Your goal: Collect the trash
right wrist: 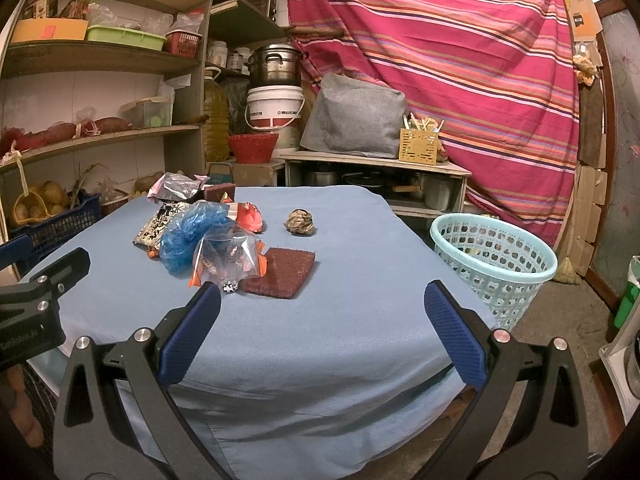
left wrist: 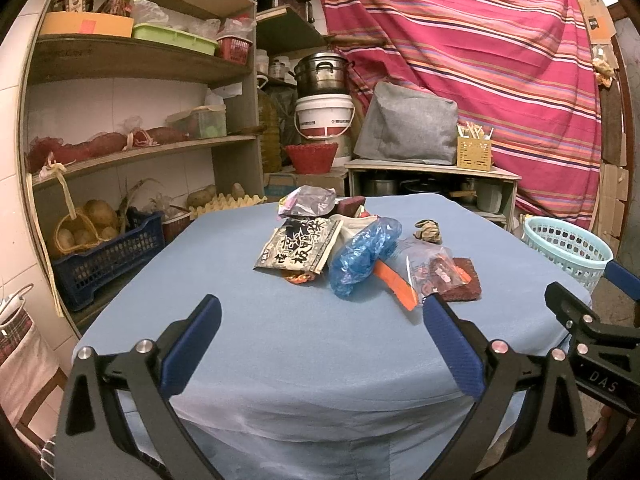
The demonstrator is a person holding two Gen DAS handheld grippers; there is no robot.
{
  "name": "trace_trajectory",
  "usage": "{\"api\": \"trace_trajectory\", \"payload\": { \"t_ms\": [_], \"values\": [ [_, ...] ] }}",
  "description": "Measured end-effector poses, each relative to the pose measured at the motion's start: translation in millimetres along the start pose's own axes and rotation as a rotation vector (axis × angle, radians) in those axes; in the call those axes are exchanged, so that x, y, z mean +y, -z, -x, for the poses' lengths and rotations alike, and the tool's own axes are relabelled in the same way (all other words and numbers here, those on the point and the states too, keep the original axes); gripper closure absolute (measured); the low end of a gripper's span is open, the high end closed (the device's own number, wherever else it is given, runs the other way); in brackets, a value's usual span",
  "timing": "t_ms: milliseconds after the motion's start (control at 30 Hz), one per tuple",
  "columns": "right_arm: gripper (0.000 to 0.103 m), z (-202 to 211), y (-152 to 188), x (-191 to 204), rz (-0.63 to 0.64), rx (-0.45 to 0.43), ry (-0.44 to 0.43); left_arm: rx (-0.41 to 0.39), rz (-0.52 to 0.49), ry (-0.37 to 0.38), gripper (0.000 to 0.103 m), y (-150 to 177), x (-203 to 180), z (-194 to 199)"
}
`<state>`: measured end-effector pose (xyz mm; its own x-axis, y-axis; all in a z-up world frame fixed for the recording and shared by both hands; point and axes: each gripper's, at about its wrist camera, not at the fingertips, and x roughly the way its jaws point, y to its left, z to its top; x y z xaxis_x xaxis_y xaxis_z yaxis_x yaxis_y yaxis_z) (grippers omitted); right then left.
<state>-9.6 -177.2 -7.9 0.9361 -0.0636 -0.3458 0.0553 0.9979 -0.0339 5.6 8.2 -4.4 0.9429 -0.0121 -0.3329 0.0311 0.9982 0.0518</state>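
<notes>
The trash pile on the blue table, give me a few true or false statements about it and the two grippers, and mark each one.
1. The crumpled paper ball lies apart from the main pile. True.
2. The right gripper is shut on the brown scouring pad. False: it is open and holds nothing; the pad lies on the table.
3. The light blue basket stands on the floor to the table's right. True.
4. The left gripper holds the blue plastic bag. False: it is open and empty.
</notes>
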Motion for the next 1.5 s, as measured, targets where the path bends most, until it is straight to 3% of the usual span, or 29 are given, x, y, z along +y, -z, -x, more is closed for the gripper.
{"api": "trace_trajectory", "payload": {
  "t_ms": [1500],
  "values": [
    [0.004,-7,-6,-12,-0.030,0.014,0.006,0.025,0.010,-0.014,0.005,2,17,-11]
  ]
}}
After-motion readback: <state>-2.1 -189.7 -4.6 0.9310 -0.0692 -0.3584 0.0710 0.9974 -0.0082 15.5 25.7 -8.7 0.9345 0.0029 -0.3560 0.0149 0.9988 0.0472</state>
